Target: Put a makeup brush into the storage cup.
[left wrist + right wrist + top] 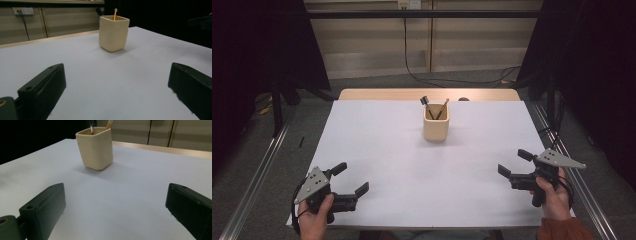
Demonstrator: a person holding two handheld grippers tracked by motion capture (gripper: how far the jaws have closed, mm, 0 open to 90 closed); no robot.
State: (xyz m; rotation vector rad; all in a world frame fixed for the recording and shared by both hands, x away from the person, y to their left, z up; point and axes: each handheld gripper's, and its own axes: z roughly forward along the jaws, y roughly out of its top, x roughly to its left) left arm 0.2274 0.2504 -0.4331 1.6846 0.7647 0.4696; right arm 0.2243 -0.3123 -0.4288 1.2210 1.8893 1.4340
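A cream square cup [436,123] stands upright at the far middle of the white table [377,150]. Two thin utensils lean inside it, a black-tipped one [426,105] and a wooden-handled one [442,108]. My left gripper [353,179] hovers at the near left corner, open, with nothing between its jaws. At the near right, my right gripper [515,163] is open too and holds nothing. From the left gripper view the cup [114,33] sits well ahead of the spread jaws. The right gripper view has the cup [95,147] ahead and to the left.
A wooden strip [387,94] runs along the table's far edge. Metal rails [257,175] flank both sides. A black cable [412,70] hangs down the back wall to the floor. Dark curtains close in left and right.
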